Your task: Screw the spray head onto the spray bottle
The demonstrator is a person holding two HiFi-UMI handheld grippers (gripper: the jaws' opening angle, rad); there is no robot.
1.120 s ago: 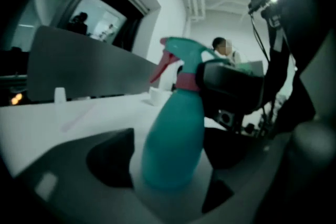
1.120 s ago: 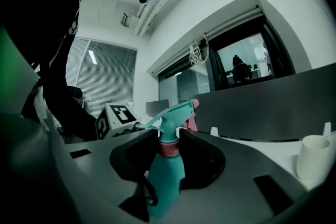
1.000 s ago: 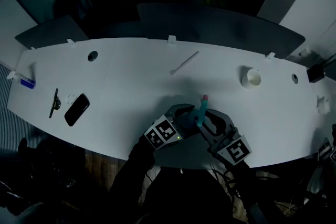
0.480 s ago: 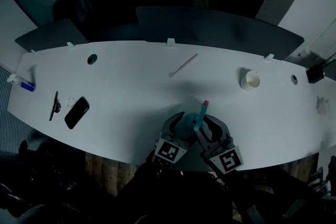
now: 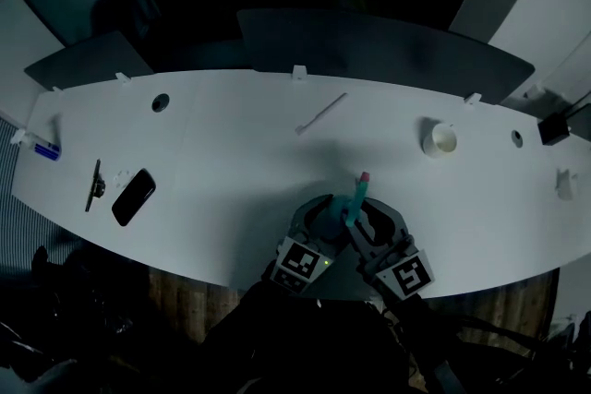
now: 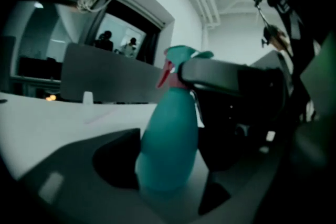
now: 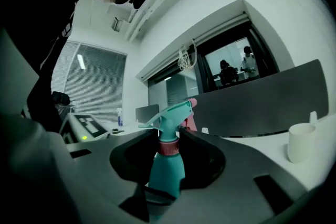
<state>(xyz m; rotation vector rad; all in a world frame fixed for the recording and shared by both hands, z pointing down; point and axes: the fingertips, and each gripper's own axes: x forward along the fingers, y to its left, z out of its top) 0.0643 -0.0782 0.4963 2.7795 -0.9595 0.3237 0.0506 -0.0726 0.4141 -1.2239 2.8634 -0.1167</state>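
Gripping the collar: right tool [image 5: 369,221], jaws narrow, clamped on the pink collar [image 7: 169,147] of the spray head [image 7: 170,112]
Left tool [image 5: 325,217]: jaws wide, pressed round the spray bottle [image 6: 169,139] body, just been closing
Spray bottle: teal, upright, over the table [image 5: 231,143] near edge
Spray head: seated on the bottle's neck, nozzle toward the table's far side
Both tools: at the table's near edge

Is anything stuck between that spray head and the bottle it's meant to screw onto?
Nothing visible. The spray head sits directly on the spray bottle, with the right gripper clamped on the head's base.
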